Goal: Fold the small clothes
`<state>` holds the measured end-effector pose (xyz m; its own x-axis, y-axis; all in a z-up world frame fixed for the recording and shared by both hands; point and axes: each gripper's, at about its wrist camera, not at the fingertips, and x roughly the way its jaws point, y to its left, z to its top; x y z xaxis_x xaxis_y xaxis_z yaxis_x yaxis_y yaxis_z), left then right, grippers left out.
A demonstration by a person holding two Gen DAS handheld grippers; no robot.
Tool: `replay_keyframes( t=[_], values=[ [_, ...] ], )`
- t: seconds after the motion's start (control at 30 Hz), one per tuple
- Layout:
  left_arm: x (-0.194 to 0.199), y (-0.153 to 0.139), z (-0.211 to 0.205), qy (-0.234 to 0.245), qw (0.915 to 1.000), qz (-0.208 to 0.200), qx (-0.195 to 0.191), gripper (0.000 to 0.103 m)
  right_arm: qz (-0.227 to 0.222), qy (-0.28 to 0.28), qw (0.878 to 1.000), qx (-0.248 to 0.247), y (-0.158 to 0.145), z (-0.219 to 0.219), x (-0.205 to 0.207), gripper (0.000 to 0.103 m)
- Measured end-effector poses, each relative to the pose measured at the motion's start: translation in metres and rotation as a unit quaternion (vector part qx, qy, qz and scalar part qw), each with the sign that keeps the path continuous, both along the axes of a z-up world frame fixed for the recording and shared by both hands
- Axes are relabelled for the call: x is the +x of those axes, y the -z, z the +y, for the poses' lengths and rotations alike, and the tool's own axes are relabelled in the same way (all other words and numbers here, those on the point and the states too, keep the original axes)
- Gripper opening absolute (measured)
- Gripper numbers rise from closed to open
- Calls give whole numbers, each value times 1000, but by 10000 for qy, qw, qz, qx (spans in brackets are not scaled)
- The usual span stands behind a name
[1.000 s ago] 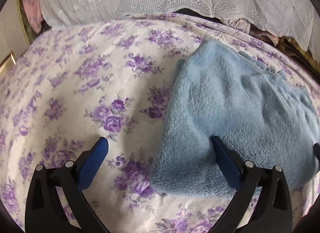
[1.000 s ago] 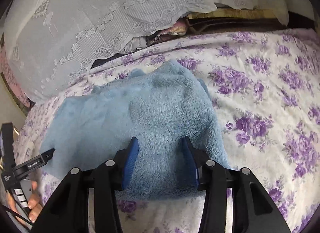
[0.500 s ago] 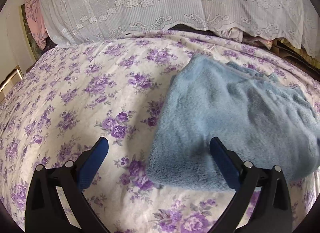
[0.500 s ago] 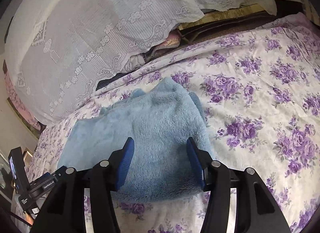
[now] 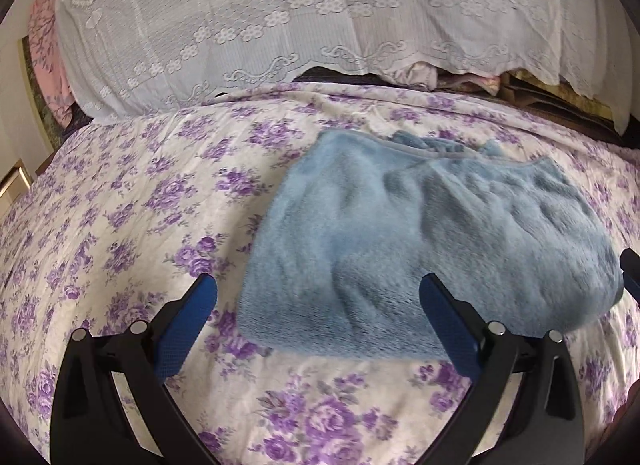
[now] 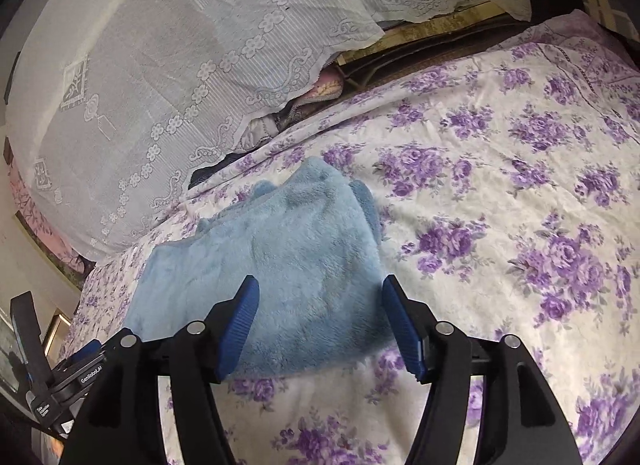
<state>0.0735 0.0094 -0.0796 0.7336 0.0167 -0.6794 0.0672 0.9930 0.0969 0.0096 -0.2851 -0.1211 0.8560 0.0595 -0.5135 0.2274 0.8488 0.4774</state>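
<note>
Left wrist view: the left tool [image 5: 316,289] hangs released, jaws wide apart and holding nothing, above the bed [image 5: 132,225] with its purple-flowered cover. One folded blue fleece garment [image 5: 432,249] lies flat on that cover, its near-left corner between the pads. Behind, a white lace cloth [image 5: 280,13] drapes over piled bedding.

Right wrist view: the right tool [image 6: 320,313] is released too, jaws spread over the garment's near edge, gripping nothing. The left tool shows at lower left.
</note>
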Motion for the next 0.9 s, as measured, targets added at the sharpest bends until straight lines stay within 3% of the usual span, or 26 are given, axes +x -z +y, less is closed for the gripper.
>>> replay_keyframes(
  t=[0.6, 0.9],
  values=[
    [2, 31, -38, 289, 9970, 179, 702, 99, 373, 12, 9983, 448, 24, -14, 9, 65],
    [1, 32, -40, 304, 9963, 127, 797, 99, 496, -111, 9977, 437, 29, -10, 16, 66]
  ],
)
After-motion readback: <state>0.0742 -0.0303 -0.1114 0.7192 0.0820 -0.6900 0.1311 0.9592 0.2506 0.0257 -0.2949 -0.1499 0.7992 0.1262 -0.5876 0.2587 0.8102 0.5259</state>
